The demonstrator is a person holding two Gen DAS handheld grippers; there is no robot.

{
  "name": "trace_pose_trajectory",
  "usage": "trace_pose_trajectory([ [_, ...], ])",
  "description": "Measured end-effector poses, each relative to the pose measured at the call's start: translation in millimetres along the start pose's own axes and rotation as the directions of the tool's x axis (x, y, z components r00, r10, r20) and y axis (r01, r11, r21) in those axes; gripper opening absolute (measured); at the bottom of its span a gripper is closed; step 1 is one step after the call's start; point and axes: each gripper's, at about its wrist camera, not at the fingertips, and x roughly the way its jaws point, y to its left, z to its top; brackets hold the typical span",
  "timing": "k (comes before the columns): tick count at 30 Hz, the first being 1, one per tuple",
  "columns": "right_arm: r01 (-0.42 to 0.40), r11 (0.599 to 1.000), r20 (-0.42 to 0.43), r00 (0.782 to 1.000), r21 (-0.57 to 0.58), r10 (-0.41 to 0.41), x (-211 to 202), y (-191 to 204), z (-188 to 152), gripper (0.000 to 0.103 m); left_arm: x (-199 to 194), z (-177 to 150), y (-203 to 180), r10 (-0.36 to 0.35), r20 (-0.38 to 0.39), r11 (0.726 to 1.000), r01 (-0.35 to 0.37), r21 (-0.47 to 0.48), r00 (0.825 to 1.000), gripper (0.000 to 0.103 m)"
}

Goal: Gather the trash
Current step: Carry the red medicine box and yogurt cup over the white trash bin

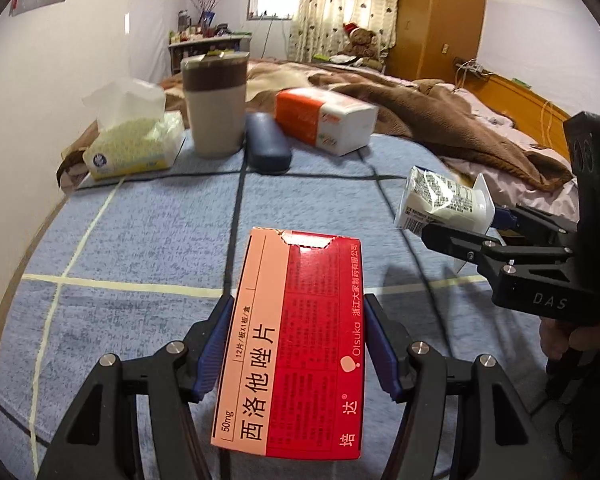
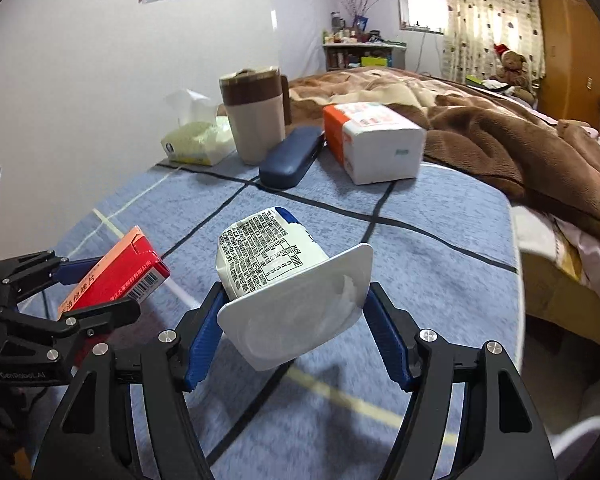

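I have both pieces of trash in hand. My left gripper (image 1: 296, 344) is clamped on the red medicine box (image 1: 290, 344), and my right gripper (image 2: 294, 320) pinches the empty yogurt cup (image 2: 284, 276) by its rim; both are lifted off the blue checked cloth (image 1: 132, 240). Taking the beige lidded cup (image 1: 215, 106) as my landmark, both items hang well in front of it. Beside it sit a tissue pack (image 1: 134, 136), a dark glasses case (image 1: 267, 144) and a paper-towel pack (image 1: 326, 120), seemingly not trash. No bin shows, so dropping these off remains.
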Motion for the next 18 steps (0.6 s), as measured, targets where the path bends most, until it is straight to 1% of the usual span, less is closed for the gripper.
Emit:
trace_pose_trajectory([
  [11,0.051,0.997,0.081,0.995,0.056,-0.055,-62,-9,-17,0.070,-45,-4,-37,-0.058,0.079,0.997,0.054,0.049,0.995,0.065],
  [18,0.093,0.991,0.137,0.985,0.092,-0.105,-101,-15,-28,0.070,-69,-7,-62,-0.112,0.119,0.990,0.100,0.096,0.987,0.065],
])
